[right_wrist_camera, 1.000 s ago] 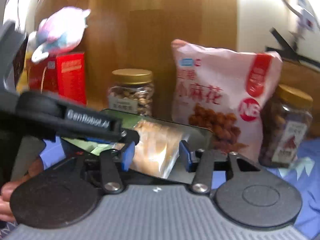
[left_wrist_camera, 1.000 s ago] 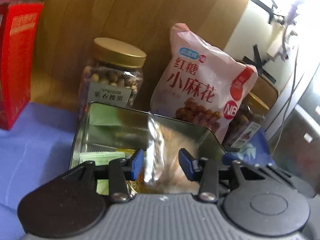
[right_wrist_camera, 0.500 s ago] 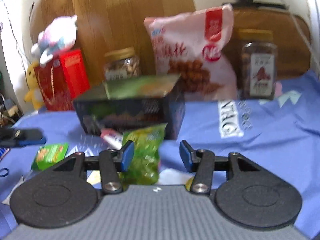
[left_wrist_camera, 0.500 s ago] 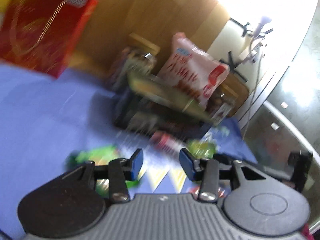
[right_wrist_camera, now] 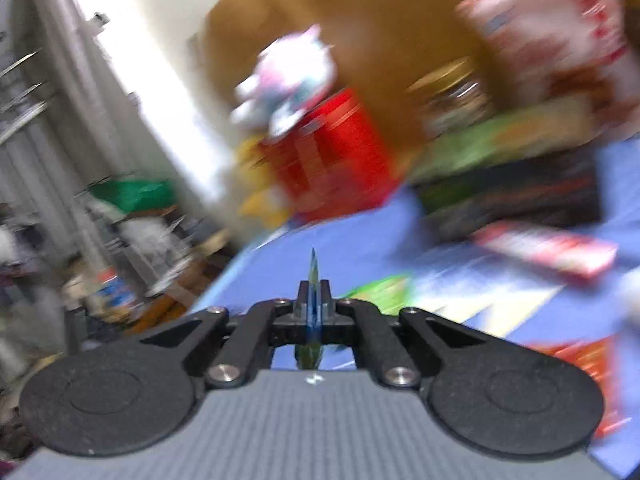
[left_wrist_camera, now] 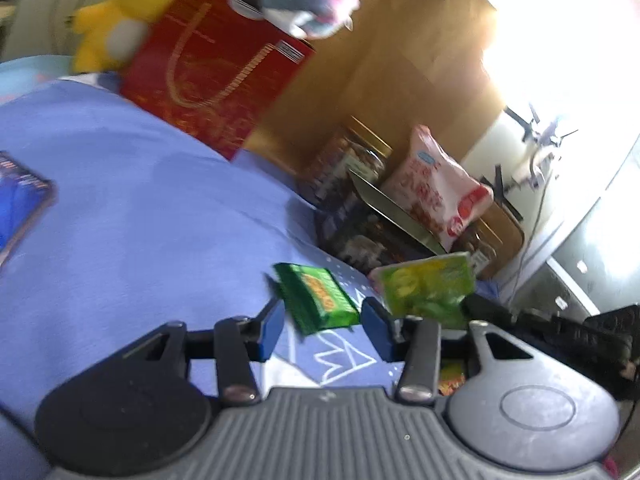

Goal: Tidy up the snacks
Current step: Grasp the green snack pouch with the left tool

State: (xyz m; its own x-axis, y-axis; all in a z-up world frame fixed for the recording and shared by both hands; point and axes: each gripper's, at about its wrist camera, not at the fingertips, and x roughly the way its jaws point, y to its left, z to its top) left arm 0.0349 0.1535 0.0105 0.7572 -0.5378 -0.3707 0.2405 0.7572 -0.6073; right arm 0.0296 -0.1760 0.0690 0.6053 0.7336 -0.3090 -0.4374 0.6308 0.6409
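Left tongs (left_wrist_camera: 322,326) spread wide, empty, blue pads apart over the blue cloth (left_wrist_camera: 140,208). Dark green snack packet (left_wrist_camera: 316,298) flat on the cloth just beyond the left tongs, between the two pads and slightly ahead of them, touching neither. Lime green snack packet (left_wrist_camera: 428,286) just right of the dark green packet, past the right pad, its lower edge cut off by the finger linkage. Open tin box (left_wrist_camera: 360,224) further back from the dark green packet, lid raised, contents too dark to read. Behind the tin, a gold-lidded nut jar (left_wrist_camera: 352,160) and a pink snack bag (left_wrist_camera: 436,196); red gift box (left_wrist_camera: 212,68) well left of the tin, yellow plush (left_wrist_camera: 124,12) beside it

Right tongs (right_wrist_camera: 314,300) pressed together on a thin packet (right_wrist_camera: 313,276) seen edge-on, only a narrow blue-green sliver showing, print unreadable. Right view heavily smeared: red-and-white wrapper (right_wrist_camera: 548,250) on the cloth right of the right tongs, kind of snack not discernible
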